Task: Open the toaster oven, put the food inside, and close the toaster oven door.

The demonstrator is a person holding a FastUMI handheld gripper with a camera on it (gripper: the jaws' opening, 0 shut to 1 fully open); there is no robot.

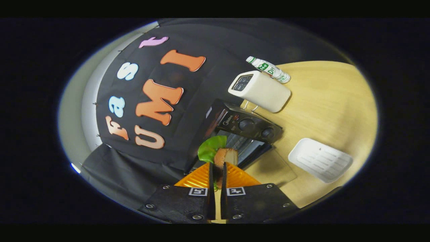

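Before open oven: gripper (tilted) clamping food.

Black cloth wall, light wooden table

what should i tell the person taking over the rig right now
Tongs: shut on the food, a brown bread-like piece with a green leaf, held between the fingers.
Toaster oven: on the wooden table, just beyond the food; its glass door is open and folded down toward the table.
Nearby: white tray beside the door, white toaster and a bottle behind the oven.
Done: door opened, food picked up and brought to the oven mouth.
Left: set the food inside, release, back out, close the door.
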